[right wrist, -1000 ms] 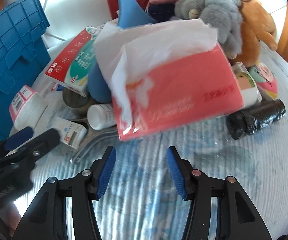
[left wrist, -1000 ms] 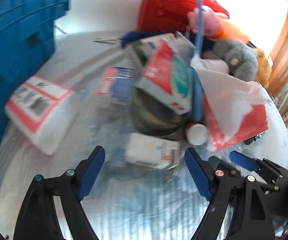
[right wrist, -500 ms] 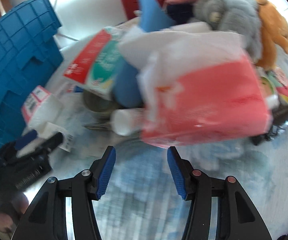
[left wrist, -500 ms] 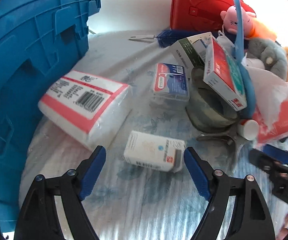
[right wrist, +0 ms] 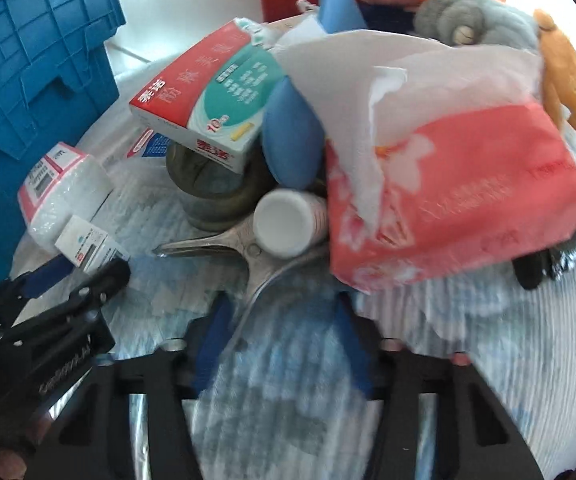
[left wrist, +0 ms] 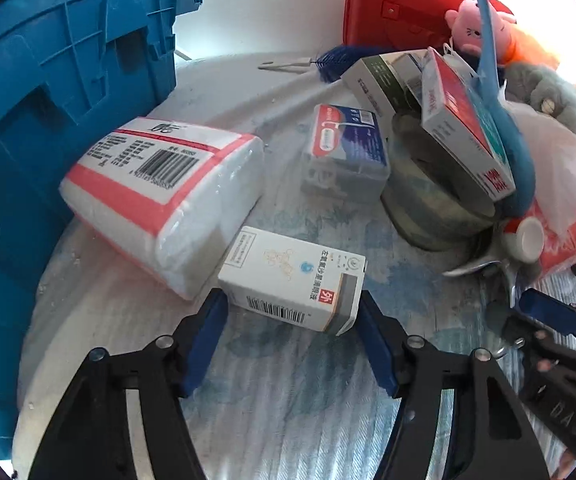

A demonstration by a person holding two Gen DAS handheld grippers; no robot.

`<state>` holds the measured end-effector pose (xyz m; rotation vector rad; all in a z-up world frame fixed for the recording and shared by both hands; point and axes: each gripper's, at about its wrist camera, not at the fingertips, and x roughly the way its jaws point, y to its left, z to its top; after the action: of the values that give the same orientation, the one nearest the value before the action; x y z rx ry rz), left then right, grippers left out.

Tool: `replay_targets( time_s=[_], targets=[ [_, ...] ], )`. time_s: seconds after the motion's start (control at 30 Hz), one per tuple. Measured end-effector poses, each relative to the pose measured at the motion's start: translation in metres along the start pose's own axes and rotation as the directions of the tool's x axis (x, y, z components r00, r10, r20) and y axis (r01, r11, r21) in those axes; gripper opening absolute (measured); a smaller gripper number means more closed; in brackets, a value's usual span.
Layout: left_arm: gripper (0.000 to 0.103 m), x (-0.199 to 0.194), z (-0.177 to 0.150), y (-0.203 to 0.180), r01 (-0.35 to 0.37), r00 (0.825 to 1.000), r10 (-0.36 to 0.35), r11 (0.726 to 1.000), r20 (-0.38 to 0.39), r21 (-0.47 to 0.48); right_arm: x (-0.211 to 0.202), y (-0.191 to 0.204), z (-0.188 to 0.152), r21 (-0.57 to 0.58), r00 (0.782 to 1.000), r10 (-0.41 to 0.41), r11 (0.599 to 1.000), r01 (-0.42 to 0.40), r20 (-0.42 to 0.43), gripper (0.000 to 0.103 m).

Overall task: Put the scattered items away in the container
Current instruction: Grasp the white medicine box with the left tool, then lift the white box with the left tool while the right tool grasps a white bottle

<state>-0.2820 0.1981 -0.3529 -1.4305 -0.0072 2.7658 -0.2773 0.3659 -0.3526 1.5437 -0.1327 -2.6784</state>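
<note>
A blue plastic crate (left wrist: 48,120) stands at the left; it also shows in the right wrist view (right wrist: 28,80). My left gripper (left wrist: 292,304) is open, its blue pads either side of the near end of a white medicine box (left wrist: 292,276). My right gripper (right wrist: 282,312) is open, its tips around the handle of metal tongs (right wrist: 224,246) in front of a white bottle (right wrist: 284,224) and a red tissue pack (right wrist: 448,200). A white and red tissue pack (left wrist: 160,200) lies beside the crate.
A cluttered pile lies on the round cloth-covered table: a red-and-teal box (right wrist: 208,92) on a tape roll (left wrist: 436,200), a clear box (left wrist: 346,148), a blue shoehorn (right wrist: 296,128), plush toys (right wrist: 472,20), a red case (left wrist: 400,4), a black roll (right wrist: 552,256).
My left gripper has moved forward so the white medicine box now sits between its pads. My right gripper has advanced toward the tongs and the white bottle.
</note>
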Motion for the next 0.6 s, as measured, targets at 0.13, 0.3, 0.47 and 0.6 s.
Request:
replay_targets(
  time_s=[0.13, 0.3, 0.47, 0.6],
  targets=[
    [0.063, -0.020, -0.019, -0.002, 0.023, 1.000, -0.023, 1.000, -0.008, 0.013, -0.015, -0.012, -0.023, 0.013, 1.000, -0.009, 1.000, 0.009, -0.021, 0.006],
    [0.063, -0.053, -0.046, -0.010, 0.058, 0.998, -0.057, 0.997, -0.033, 0.050, -0.048, -0.024, -0.059, -0.005, 0.998, -0.011, 1.000, 0.011, -0.061, 0.006],
    [0.063, -0.063, -0.057, -0.018, 0.082, 0.995, -0.077, 0.994, -0.060, 0.074, -0.073, -0.039, -0.085, -0.038, 0.994, -0.040, 0.999, 0.036, -0.102, 0.009],
    [0.063, -0.065, -0.060, -0.027, 0.089, 0.995, -0.084, 0.993, -0.059, 0.081, -0.086, -0.053, -0.080, 0.041, 0.999, -0.001, 0.999, 0.003, -0.051, 0.052]
  ],
)
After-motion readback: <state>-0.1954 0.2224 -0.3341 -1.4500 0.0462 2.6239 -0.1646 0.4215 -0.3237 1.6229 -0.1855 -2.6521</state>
